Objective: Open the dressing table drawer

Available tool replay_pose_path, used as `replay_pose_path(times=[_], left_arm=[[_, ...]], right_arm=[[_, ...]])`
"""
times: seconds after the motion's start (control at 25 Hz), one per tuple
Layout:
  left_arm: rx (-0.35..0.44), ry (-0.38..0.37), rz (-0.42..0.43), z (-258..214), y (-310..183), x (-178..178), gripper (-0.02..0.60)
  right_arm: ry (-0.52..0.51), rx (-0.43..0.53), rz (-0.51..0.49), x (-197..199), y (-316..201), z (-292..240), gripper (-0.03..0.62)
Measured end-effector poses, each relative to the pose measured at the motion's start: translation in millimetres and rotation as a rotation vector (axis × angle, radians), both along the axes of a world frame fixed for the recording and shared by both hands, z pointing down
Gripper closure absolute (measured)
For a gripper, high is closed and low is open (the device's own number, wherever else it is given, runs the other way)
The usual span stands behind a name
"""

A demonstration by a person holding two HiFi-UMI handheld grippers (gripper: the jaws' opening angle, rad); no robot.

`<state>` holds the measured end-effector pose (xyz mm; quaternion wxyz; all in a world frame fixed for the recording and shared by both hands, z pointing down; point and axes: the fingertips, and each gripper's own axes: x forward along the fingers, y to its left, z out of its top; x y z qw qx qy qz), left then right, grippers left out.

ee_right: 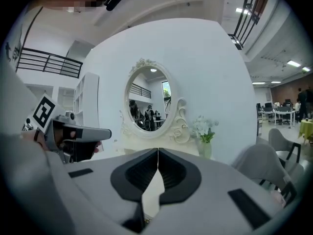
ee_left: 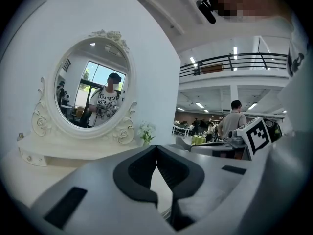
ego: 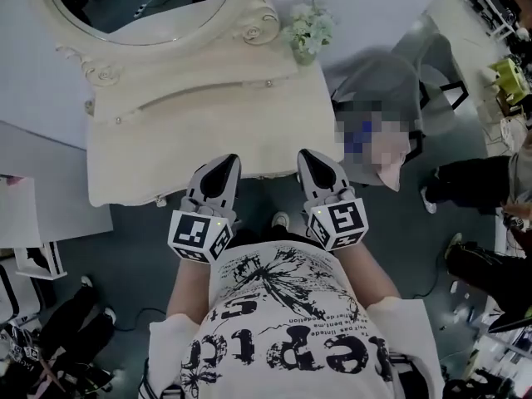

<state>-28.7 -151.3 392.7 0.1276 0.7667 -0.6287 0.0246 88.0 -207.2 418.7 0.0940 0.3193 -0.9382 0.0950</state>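
Note:
The cream dressing table point(ego: 158, 160) stands in front of me, with an oval mirror point(ego: 137, 7) and a raised shelf with small knobs point(ego: 191, 98) at its back. From above, no drawer front below the tabletop shows. My left gripper point(ego: 230, 161) and right gripper point(ego: 306, 155) hover side by side at the table's near edge, tips just over the top. In the left gripper view the left gripper point(ee_left: 156, 149) has its jaws touching with nothing between them. The right gripper point(ee_right: 158, 151) looks the same, pointing at the mirror point(ee_right: 149, 104).
A vase of pale flowers point(ego: 309, 32) sits on the table's back right corner. A grey chair point(ego: 386, 90) stands just right of the table. A person in dark clothes point(ego: 474, 181) is further right. A white rack point(ego: 37, 260) stands at the left.

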Motion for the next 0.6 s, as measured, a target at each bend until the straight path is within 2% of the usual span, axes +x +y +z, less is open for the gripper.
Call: replay_pose_path(times=[0.12, 0.36, 0.6], left_arm=[[-0.017, 0.008, -0.033, 7.7, -21.7, -0.8, 0.561], [-0.045, 0.032, -0.098, 28.5, -62.2, -32.4, 0.561], [-0.046, 0.030, -0.085, 49.4, -109.7, -69.2, 0.561]], right_arm=[[0.025, -0.004, -0.021, -1.3, -28.7, 10.1, 0.576], [0.064, -0.012, -0.060, -29.6, -75.0, 26.2, 0.576], [0.100, -0.038, -0.067, -66.4, -118.2, 50.5, 0.576]])
